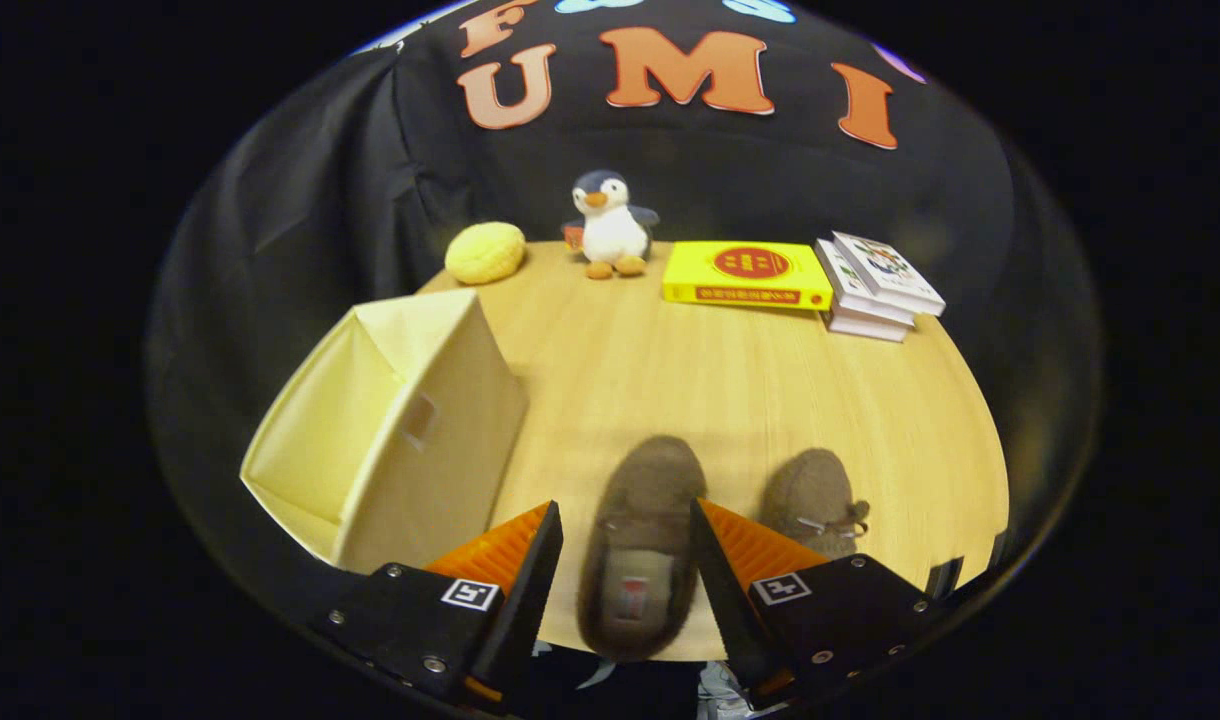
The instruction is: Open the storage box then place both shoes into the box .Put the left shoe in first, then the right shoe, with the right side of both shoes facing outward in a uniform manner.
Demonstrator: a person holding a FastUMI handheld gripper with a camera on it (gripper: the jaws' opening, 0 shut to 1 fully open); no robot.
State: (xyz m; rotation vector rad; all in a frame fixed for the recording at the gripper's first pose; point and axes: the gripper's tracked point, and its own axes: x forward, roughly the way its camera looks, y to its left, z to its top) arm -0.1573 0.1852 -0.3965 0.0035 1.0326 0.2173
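Straddling the left shoe on the worktop with my gripper released, fingers either side and not pressing, I am at the pick step; next, clench, then carry it to the opened storage box nearby.
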